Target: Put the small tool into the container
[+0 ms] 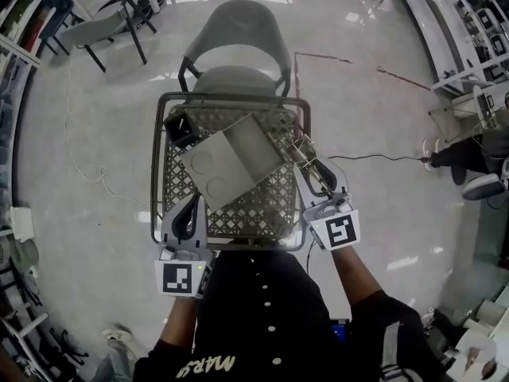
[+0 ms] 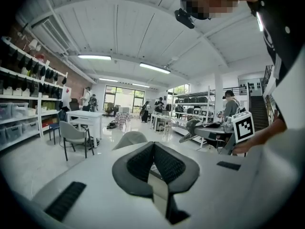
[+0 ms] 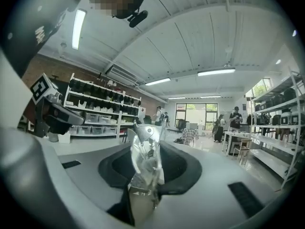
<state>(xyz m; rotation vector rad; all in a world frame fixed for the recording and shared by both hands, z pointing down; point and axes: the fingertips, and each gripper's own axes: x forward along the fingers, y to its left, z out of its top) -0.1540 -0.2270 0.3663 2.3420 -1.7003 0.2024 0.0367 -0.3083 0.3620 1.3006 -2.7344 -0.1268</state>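
The small tool (image 1: 311, 165) is a shiny metal piece in a clear plastic packet. My right gripper (image 1: 324, 200) is shut on it, and it sticks out past the jaws over the right rim of the wire basket (image 1: 231, 96). In the right gripper view the packet (image 3: 145, 157) stands pinched between the dark pads of the right gripper (image 3: 146, 149). My left gripper (image 1: 188, 210) hovers at the basket's near left corner. In the left gripper view the left gripper (image 2: 153, 146) is shut with its pads touching and nothing between them.
The basket holds a large grey box (image 1: 227, 162) and a small black box (image 1: 181, 127) at its far left corner. A grey chair (image 1: 237, 54) stands just behind the basket. Another chair and a table (image 1: 103, 14) are at far left, and shelving (image 1: 457, 38) stands at far right.
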